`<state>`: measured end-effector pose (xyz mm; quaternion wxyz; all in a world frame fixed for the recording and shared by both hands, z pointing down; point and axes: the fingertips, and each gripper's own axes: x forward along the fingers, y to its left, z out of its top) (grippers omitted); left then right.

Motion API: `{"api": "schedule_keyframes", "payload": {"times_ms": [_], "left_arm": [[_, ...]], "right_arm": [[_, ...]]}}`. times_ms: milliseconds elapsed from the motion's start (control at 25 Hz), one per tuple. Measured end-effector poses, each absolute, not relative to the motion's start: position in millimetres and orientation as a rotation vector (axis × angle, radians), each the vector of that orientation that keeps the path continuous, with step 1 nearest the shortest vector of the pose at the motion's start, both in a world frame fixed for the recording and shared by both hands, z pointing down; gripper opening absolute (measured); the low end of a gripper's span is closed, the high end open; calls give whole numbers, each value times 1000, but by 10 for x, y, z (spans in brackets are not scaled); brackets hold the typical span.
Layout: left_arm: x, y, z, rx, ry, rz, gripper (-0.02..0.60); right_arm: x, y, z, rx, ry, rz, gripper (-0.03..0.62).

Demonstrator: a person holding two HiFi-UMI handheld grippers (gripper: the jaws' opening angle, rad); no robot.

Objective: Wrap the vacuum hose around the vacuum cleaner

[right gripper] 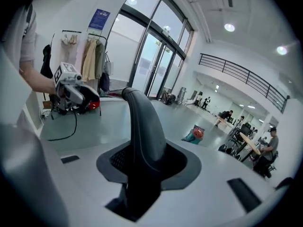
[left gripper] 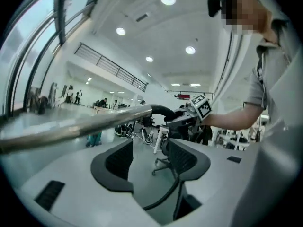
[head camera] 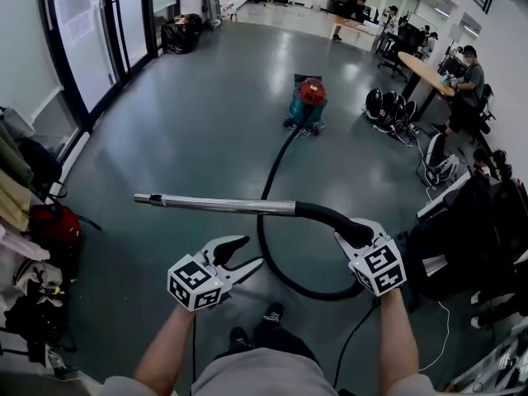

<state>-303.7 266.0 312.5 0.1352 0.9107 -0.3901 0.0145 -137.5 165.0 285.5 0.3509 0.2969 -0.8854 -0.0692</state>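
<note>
- vacuum hose (head camera: 269, 172): black, runs from the vacuum cleaner (head camera: 307, 104) across the floor (head camera: 198, 130), loops just ahead of the person's shoes (head camera: 271, 313), then climbs to the curved handle (head camera: 328, 217). None of it is wrapped on the cleaner yet.
- Cleaner: teal body, red top, parked on the floor well apart from the person.
- right tongs (head camera: 355, 239): clenched on the black handle, keeping the hose's free end off the floor. The metal tube (head camera: 214, 205) sticks out roughly level to the person's left.
- left tongs (head camera: 237, 254): released, jaws apart, nothing between the pads. They sit just under the tube near its handle end. The left gripper view shows the tube crossing beyond the jaws, not in them.
- My read: the left is lined up as a second support so the long tube doesn't swing. The task is at an early stage, and the free end probably has to go to the cleaner first.
- Writing: the marker cubes show only black-and-white squares. The blue sign (right gripper: 99, 19) by the glass doors (right gripper: 151, 65) has print too small to read. No brand is legible on the cleaner.
</note>
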Motion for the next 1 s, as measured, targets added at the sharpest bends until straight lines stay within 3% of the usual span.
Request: {"api": "schedule_keyframes", "payload": {"times_ms": [320, 480, 840, 920, 1000], "left_arm": [[-2696, 1705, 3011, 2938, -1173, 943, 227], [-2359, 1326, 3312, 2950, -961, 1199, 261], [-2080, 845, 3753, 2897, -826, 1396, 250], [-2139, 728, 3781, 2869, -859, 1344, 144], [-2186, 619, 3837, 2840, -857, 1292, 129]], "right_arm": [[-1412, 1207, 3163, 664, -2220, -263, 135], [-1445, 1027, 3248, 592, -2188, -309, 135], [-1487, 708, 3298, 434, -2150, -383, 135], [-1536, 627, 3346, 414, -2146, -367, 135], [-1581, 532, 3410, 403, -2132, -343, 137]]}}
